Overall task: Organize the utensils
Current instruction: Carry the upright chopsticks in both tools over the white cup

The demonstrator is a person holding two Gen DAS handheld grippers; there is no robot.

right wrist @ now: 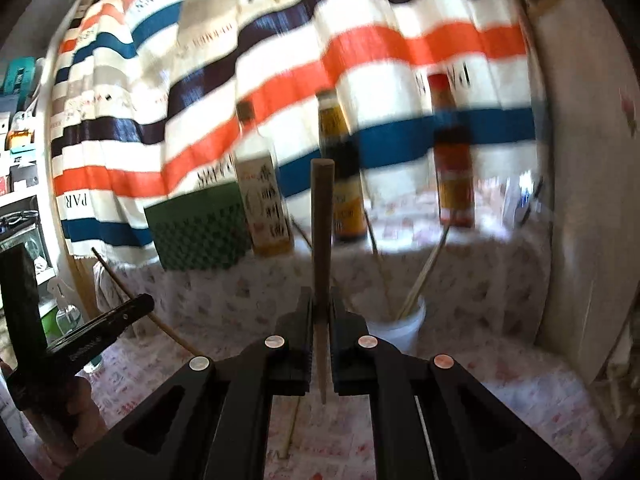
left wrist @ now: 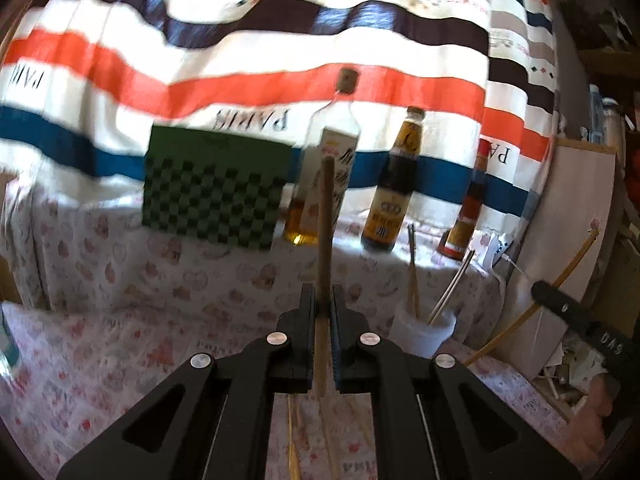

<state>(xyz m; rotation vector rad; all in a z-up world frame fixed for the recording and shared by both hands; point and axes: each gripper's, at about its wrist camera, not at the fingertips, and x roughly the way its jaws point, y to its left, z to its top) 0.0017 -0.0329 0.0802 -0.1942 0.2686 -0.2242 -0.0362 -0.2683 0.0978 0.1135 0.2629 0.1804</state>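
Observation:
My left gripper (left wrist: 323, 294) is shut on a wooden chopstick (left wrist: 325, 232) that points up and away. My right gripper (right wrist: 321, 296) is shut on another wooden chopstick (right wrist: 321, 232), also pointing up. A white cup (left wrist: 422, 330) holding several chopsticks stands to the right of the left gripper; it also shows in the right wrist view (right wrist: 398, 326), just right of the right gripper. Loose chopsticks (left wrist: 294, 440) lie on the floral cloth under the left gripper, and one (right wrist: 291, 428) lies under the right gripper. The right gripper shows at the right edge of the left view (left wrist: 576, 320).
A green checkered box (left wrist: 216, 192), an oil bottle (left wrist: 320, 176), a dark sauce bottle (left wrist: 394, 192) and a red sauce bottle (left wrist: 466, 216) stand on a raised ledge at the back. A striped curtain (left wrist: 240, 48) hangs behind. A white panel (right wrist: 580, 200) closes the right side.

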